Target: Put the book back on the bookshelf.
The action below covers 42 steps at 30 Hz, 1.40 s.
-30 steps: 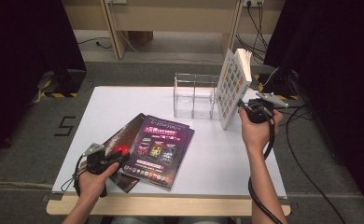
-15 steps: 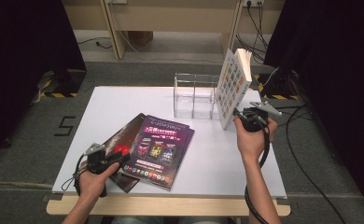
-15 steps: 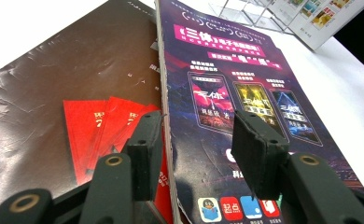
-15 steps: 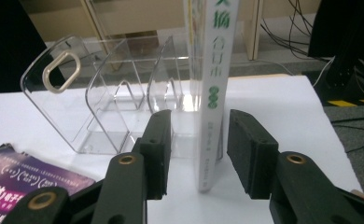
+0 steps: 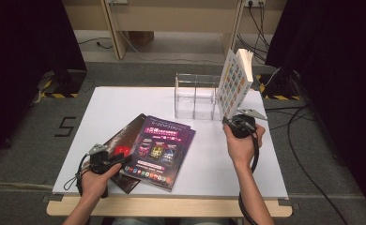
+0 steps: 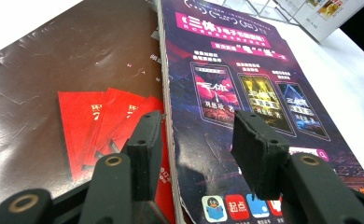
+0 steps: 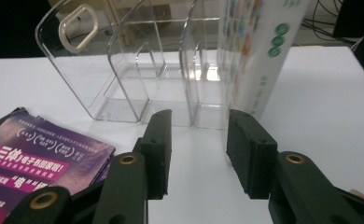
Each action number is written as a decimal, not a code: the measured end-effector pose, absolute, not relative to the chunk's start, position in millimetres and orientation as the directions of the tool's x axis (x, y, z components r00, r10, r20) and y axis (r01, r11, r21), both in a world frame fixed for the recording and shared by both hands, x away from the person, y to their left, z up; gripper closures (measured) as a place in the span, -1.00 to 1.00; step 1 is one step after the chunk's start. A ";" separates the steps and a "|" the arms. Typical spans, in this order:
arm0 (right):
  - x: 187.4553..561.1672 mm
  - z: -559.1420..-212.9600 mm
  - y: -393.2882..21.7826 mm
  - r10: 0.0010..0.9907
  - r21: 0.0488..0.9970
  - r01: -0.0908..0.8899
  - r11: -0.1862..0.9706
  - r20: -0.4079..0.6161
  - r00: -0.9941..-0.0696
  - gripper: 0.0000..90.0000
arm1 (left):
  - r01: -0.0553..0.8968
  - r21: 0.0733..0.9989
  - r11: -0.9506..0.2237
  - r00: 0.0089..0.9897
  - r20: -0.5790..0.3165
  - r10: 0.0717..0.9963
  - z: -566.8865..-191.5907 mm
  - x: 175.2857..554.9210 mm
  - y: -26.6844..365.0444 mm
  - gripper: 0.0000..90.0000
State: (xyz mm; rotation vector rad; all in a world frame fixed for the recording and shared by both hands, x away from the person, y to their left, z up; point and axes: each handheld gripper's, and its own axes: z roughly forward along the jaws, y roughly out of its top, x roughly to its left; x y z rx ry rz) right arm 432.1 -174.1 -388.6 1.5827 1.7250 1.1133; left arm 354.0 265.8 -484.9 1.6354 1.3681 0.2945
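Observation:
A thick white book (image 5: 235, 80) with a grid of small colourful pictures on its cover stands tilted at the right end of a clear plastic rack (image 5: 194, 96). My right gripper (image 5: 228, 121) hovers just in front of the rack, open, with nothing between its jaws. In the right gripper view the right gripper (image 7: 199, 119) faces the rack (image 7: 124, 70) and the book (image 7: 255, 56). A purple magazine (image 5: 160, 150) lies partly on a dark brown one (image 5: 127, 136). My left gripper (image 5: 118, 158) is open at their near left. In the left gripper view the left gripper (image 6: 199, 123) straddles the purple magazine's (image 6: 245, 93) left edge.
The white table (image 5: 120, 101) ends close behind the rack and at the right of the book. Cables (image 5: 308, 140) run on the floor at the right. A wooden frame (image 5: 115, 28) stands beyond the table.
My right gripper has drawn back from the book, lower and a little left, nearer the person. The book stays leaning in the rack. The left gripper has not moved.

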 end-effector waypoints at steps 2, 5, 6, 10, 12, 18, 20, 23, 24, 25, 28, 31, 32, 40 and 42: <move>433.6 -392.3 -169.0 0.975 0.841 0.540 -0.029 0.144 -0.172 0.36 | 0.636 0.768 0.075 0.345 -0.369 0.863 -485.3 354.3 266.2 0.16; 436.1 -396.9 -162.8 0.972 0.834 0.551 -0.016 0.143 -0.187 0.35 | 0.638 0.766 0.075 0.344 -0.371 0.863 -486.0 354.8 266.9 0.16; 436.1 -396.9 -162.8 0.972 0.834 0.551 -0.016 0.143 -0.187 0.35 | 0.638 0.766 0.075 0.344 -0.371 0.863 -486.0 354.8 266.9 0.16; 440.9 -403.4 -152.7 0.968 0.823 0.569 -0.004 0.145 -0.203 0.35 | 0.644 0.761 0.075 0.344 -0.377 0.860 -486.9 355.5 267.6 0.15; 442.8 -406.1 -149.0 0.967 0.816 0.578 -0.004 0.151 -0.207 0.34 | 0.646 0.759 0.077 0.346 -0.381 0.858 -487.8 355.9 267.7 0.15; 448.7 -413.9 -137.1 0.962 0.799 0.602 0.009 0.158 -0.224 0.34 | 0.652 0.755 0.069 0.349 -0.380 0.857 -488.8 356.4 267.0 0.15; 451.2 -416.8 -133.3 0.963 0.795 0.607 0.022 0.146 -0.226 0.33 | 0.655 0.752 0.070 0.351 -0.384 0.854 -489.5 356.8 266.5 0.15; 454.5 -421.5 -127.9 0.961 0.786 0.618 0.025 0.152 -0.232 0.33 | 0.659 0.749 0.072 0.348 -0.389 0.853 -490.2 357.0 266.8 0.15; 455.2 -422.5 -126.3 0.961 0.784 0.621 0.028 0.149 -0.232 0.33 | 0.660 0.748 0.075 0.344 -0.389 0.854 -490.5 357.1 267.4 0.15; 456.0 -423.4 -124.9 0.960 0.782 0.623 0.027 0.154 -0.235 0.33 | 0.660 0.747 0.075 0.344 -0.390 0.854 -490.7 357.3 267.7 0.15; 459.0 -424.4 -121.2 0.958 0.780 0.625 0.033 0.153 -0.241 0.33 | 0.662 0.746 0.073 0.345 -0.390 0.854 -491.1 357.8 267.5 0.15; 462.2 -426.0 -117.4 0.956 0.773 0.634 0.034 0.159 -0.245 0.33 | 0.666 0.743 0.072 0.346 -0.392 0.852 -491.9 358.3 266.6 0.15; 463.2 -426.9 -116.4 0.955 0.773 0.634 0.038 0.158 -0.249 0.33 | 0.666 0.742 0.071 0.346 -0.392 0.852 -492.1 358.5 266.4 0.15; 468.9 -431.7 -108.0 0.952 0.760 0.648 0.038 0.169 -0.254 0.33 | 0.669 0.740 0.066 0.351 -0.393 0.850 -492.5 358.5 264.6 0.15; 470.7 -433.0 -105.8 0.951 0.755 0.655 0.033 0.178 -0.253 0.33 | 0.672 0.738 0.064 0.353 -0.396 0.848 -492.8 358.8 264.6 0.15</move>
